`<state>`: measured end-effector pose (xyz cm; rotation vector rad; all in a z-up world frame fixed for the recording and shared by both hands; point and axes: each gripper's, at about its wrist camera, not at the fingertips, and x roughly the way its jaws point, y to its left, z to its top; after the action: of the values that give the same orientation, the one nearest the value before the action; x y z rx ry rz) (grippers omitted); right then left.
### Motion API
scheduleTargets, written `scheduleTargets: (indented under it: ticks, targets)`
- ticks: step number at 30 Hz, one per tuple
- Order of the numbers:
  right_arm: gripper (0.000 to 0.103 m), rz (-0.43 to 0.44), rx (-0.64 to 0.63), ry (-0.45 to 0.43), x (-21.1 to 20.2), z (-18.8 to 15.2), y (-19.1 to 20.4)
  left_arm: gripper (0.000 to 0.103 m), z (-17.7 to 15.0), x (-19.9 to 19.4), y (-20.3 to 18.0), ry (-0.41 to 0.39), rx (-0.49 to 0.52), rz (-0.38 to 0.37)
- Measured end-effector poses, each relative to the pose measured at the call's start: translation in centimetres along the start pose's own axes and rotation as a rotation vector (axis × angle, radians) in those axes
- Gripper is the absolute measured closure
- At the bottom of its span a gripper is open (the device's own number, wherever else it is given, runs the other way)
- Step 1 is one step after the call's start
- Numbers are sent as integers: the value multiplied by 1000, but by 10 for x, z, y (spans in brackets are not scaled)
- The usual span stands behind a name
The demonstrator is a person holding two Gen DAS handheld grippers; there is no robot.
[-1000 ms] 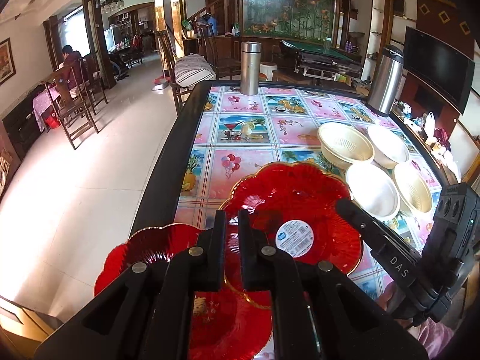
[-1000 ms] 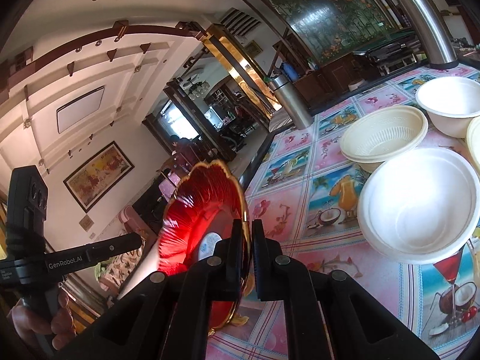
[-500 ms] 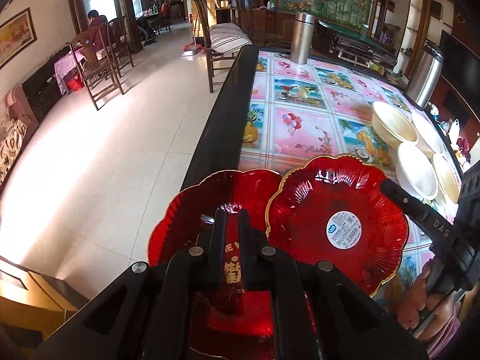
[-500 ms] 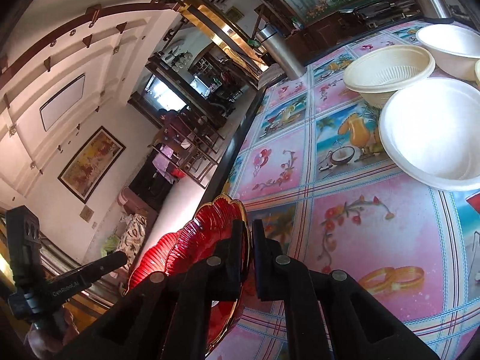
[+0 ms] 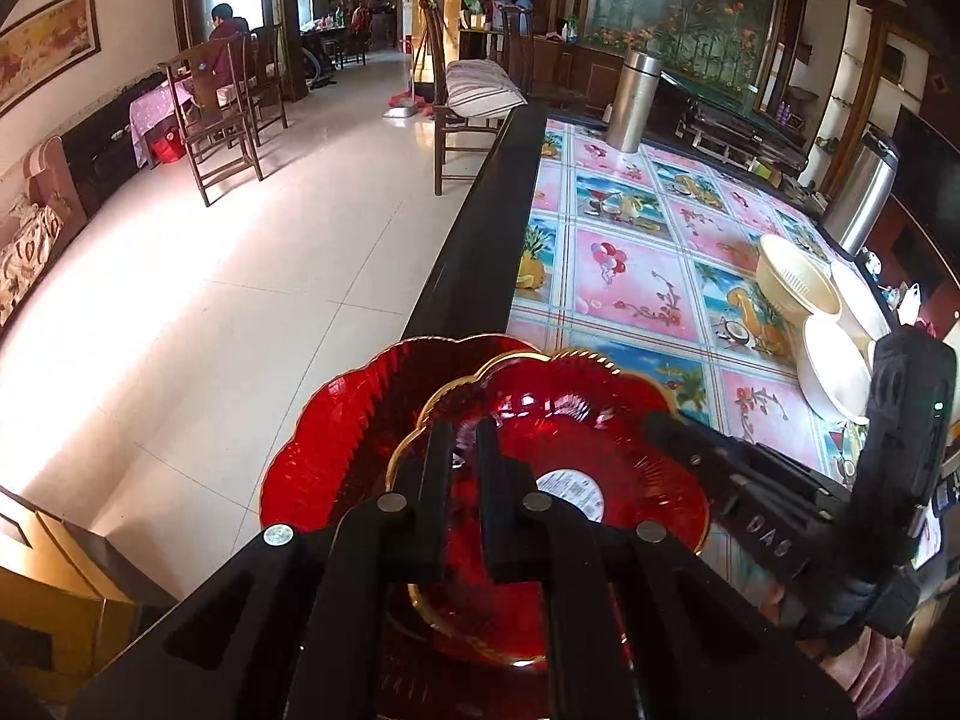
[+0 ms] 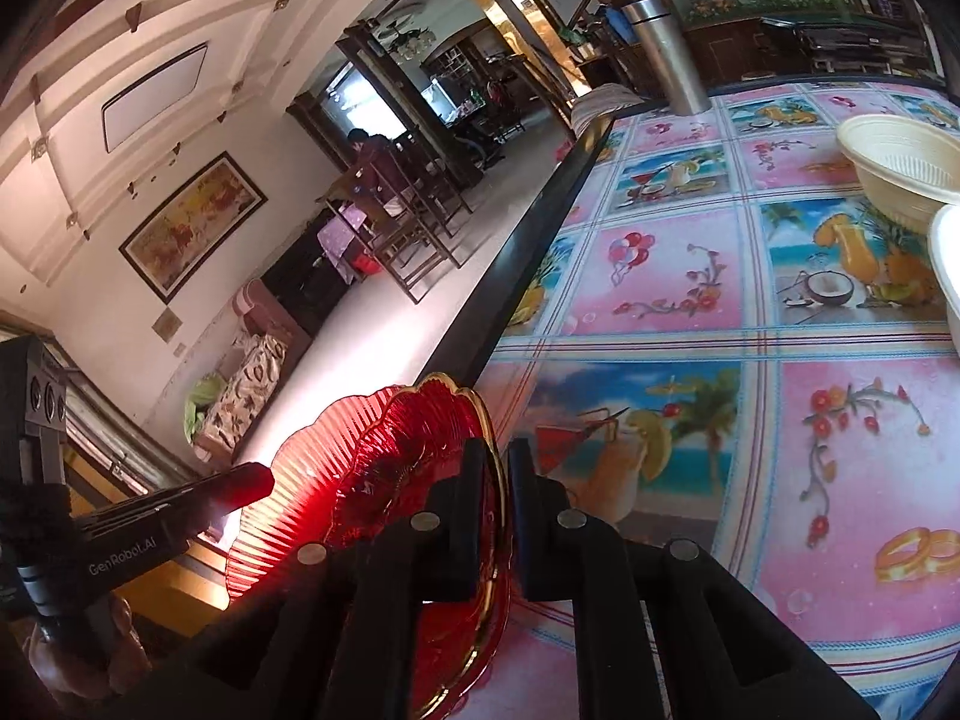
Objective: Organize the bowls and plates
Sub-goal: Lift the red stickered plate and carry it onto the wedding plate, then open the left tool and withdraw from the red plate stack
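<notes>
Two red scalloped plates with gold rims overlap at the table's near left edge. My right gripper (image 6: 497, 450) is shut on the rim of the upper red plate (image 5: 570, 438), which bears a round white sticker; that plate (image 6: 414, 468) lies over the lower red plate (image 5: 336, 426). My left gripper (image 5: 465, 432) is shut on the near rim of the lower plate; the upper plate lies just beyond the fingertips. Several cream and white bowls (image 5: 798, 288) sit grouped at the right; they also show in the right wrist view (image 6: 900, 162).
The table (image 5: 630, 264) has a pink pictured cloth and a black left edge (image 5: 474, 240) over the tiled floor. A steel flask (image 5: 633, 99) and a steel bin (image 5: 861, 198) stand at the far end. Chairs stand on the floor at left.
The right gripper has carried the upper red plate leftward and down, from beside the lower plate to over it. The left gripper has stayed shut on the lower plate.
</notes>
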<state>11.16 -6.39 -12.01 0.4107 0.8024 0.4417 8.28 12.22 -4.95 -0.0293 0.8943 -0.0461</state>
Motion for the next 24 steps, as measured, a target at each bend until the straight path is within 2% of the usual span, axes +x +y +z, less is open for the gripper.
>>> scheduleTargets:
  ticks: [1, 3, 4, 5, 6, 9, 11, 14, 15, 19, 22, 24]
  targets:
    - [90, -4, -26, 19, 4, -1, 6, 97, 0, -2, -3, -12, 2, -7]
    - [73, -10, -74, 67, 12, -5, 16, 97, -1, -7, -6, -36, 7, -10]
    - [59, 2, -93, 79, 14, -7, 19, 97, -1, -9, -6, -44, 12, -3]
    - [53, 19, -109, 90, 15, -8, 21, 97, 0, -9, -4, -47, 12, 2]
    - [53, 28, -126, 99, 13, -8, 22, 97, 1, -9, 0, -47, 5, 8]
    - [44, 27, -146, 57, -3, -3, 17, 97, 6, -4, 21, -42, -15, 67]
    - [33, 30, -118, -8, -21, 2, 4, 97, 10, 2, 37, -49, -27, 132]
    - [32, 31, -61, -64, -41, 10, -19, 97, 17, 19, 57, -49, -17, 225]
    - [32, 25, -48, -82, -46, 11, -26, 97, 18, 27, 62, -33, -17, 231]
    - [32, 0, -23, -106, -60, 11, -49, 97, 20, 60, 73, 26, -17, 213]
    - [32, -17, -12, -112, -71, 9, -61, 97, 19, 76, 72, 40, -2, 187]
    - [32, -24, 6, -124, -80, 7, -71, 97, 20, 78, 68, 36, 7, 132]
